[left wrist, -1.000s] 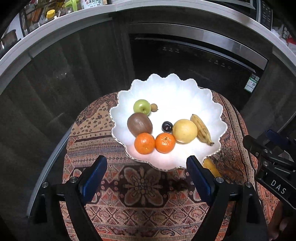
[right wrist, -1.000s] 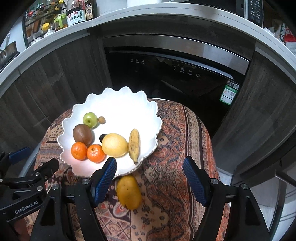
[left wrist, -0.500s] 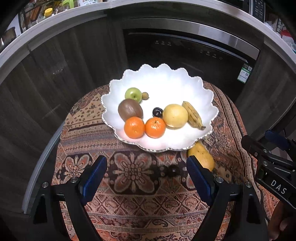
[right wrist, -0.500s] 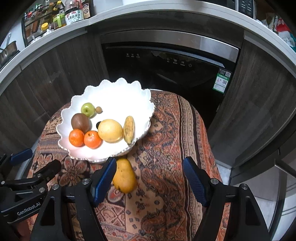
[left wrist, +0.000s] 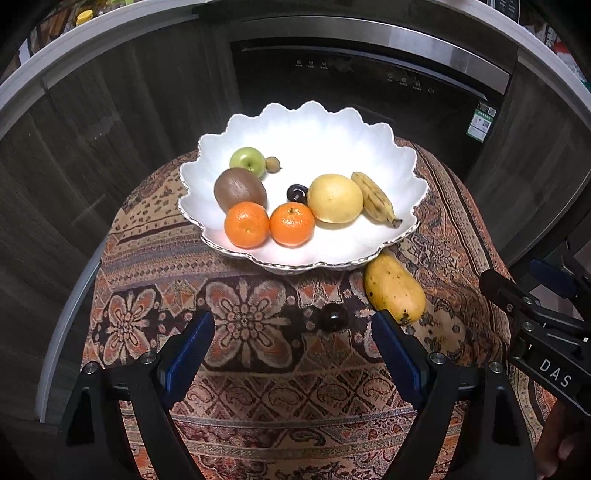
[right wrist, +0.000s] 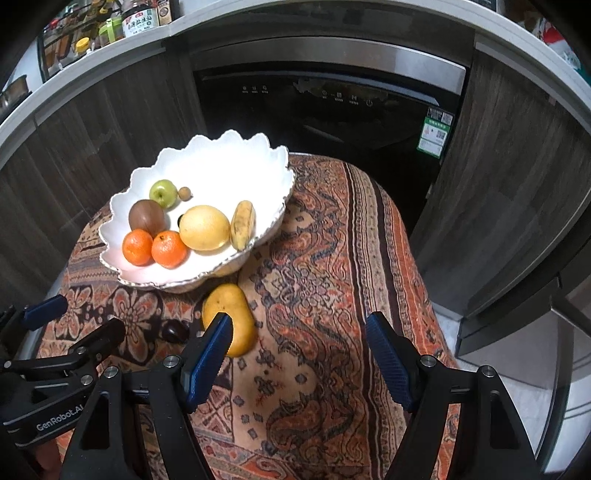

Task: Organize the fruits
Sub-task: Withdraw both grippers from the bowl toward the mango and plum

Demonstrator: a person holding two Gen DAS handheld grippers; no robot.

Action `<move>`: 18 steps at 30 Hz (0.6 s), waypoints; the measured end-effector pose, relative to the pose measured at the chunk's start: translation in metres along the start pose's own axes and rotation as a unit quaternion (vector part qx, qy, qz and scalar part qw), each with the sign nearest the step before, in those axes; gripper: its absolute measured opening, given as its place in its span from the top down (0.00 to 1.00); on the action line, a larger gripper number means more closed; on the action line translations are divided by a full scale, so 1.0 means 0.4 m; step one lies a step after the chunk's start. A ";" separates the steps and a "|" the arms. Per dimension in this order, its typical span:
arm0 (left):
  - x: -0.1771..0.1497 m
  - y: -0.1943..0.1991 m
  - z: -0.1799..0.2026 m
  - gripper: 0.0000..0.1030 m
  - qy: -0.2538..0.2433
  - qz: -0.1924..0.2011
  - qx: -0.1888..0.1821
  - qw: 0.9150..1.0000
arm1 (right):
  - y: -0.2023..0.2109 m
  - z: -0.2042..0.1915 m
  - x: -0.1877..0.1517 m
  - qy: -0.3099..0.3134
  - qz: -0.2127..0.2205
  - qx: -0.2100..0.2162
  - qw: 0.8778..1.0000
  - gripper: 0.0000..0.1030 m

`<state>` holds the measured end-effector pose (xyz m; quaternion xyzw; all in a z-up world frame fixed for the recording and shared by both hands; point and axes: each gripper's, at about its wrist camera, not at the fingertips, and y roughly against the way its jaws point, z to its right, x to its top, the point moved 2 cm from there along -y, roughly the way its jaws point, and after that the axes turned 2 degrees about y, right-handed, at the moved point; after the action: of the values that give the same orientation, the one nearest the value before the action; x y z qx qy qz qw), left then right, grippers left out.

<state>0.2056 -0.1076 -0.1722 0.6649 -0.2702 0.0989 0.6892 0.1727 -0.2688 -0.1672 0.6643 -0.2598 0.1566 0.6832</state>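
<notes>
A white scalloped bowl (left wrist: 321, 129) (right wrist: 221, 162) sits on the patterned cloth and holds a green apple (left wrist: 247, 160), a kiwi (left wrist: 239, 189), two oranges (left wrist: 246, 224), a yellow citrus (left wrist: 334, 198), a banana (left wrist: 373, 199), a dark plum (left wrist: 297, 192) and a small brown fruit. A mango (left wrist: 393, 288) (right wrist: 229, 319) and a dark plum (left wrist: 332, 318) (right wrist: 175, 331) lie on the cloth just in front of the bowl. My left gripper (left wrist: 291, 354) is open and empty, just short of the loose plum. My right gripper (right wrist: 299, 358) is open and empty, its left finger overlapping the mango.
The cloth (right wrist: 332, 258) covers a small round-edged table (left wrist: 74, 280) in front of a dark built-in appliance (right wrist: 332, 107) and wooden cabinet doors. A countertop above carries jars and bottles (right wrist: 140, 18). The floor drops away at the right (right wrist: 535, 350).
Both grippers have pulled back from the bowl, bringing the mango and the loose dark plum on the cloth fully into view. Both stay open and empty.
</notes>
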 end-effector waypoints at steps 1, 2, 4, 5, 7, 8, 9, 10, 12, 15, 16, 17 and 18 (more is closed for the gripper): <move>-0.003 -0.005 0.002 0.15 -0.001 -0.001 0.000 1.000 | -0.003 0.002 -0.003 0.000 -0.001 0.000 1.000 0.27; -0.004 -0.009 0.003 0.15 -0.002 -0.002 0.000 1.000 | -0.008 0.003 -0.007 0.000 -0.004 0.000 1.000 0.27; -0.008 -0.018 0.007 0.15 -0.004 -0.004 -0.001 1.000 | -0.017 0.006 -0.013 -0.001 -0.006 -0.001 1.000 0.27; -0.010 -0.023 0.008 0.16 -0.005 -0.005 -0.001 1.000 | -0.022 0.008 -0.016 -0.002 -0.008 -0.001 1.000 0.27; -0.015 -0.037 0.013 0.16 -0.006 -0.009 -0.005 1.000 | -0.029 0.011 -0.021 -0.002 -0.009 -0.002 1.000 0.27; -0.017 -0.043 0.014 0.16 -0.006 -0.011 -0.006 1.000 | -0.033 0.013 -0.023 -0.003 -0.011 -0.002 1.000 0.27; -0.020 -0.051 0.015 0.16 -0.007 -0.014 -0.006 1.000 | -0.038 0.014 -0.026 -0.003 -0.012 -0.002 1.000 0.27; -0.023 -0.058 0.016 0.16 -0.007 -0.016 -0.007 1.000 | -0.043 0.016 -0.029 -0.003 -0.014 -0.002 1.000 0.27; -0.030 -0.078 0.021 0.17 -0.008 -0.022 -0.008 1.000 | -0.055 0.017 -0.036 -0.003 -0.018 -0.002 1.000 0.27; -0.037 -0.100 0.026 0.20 -0.010 -0.029 -0.007 1.000 | -0.073 0.019 -0.047 -0.003 -0.024 -0.002 1.000 0.27; -0.038 -0.111 0.028 0.21 -0.010 -0.032 -0.007 0.999 | -0.081 0.021 -0.050 -0.004 -0.027 -0.002 1.000 0.27; -0.038 -0.117 0.029 0.21 -0.010 -0.029 -0.009 0.999 | -0.087 0.022 -0.053 -0.006 -0.030 -0.001 1.000 0.27; -0.038 -0.124 0.031 0.22 -0.010 -0.030 -0.009 0.999 | -0.093 0.023 -0.055 -0.007 -0.032 -0.001 0.999 0.27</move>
<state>0.2146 -0.1208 -0.2228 0.6674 -0.2578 0.0687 0.6953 0.1742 -0.2775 -0.2105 0.6728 -0.2436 0.1299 0.6864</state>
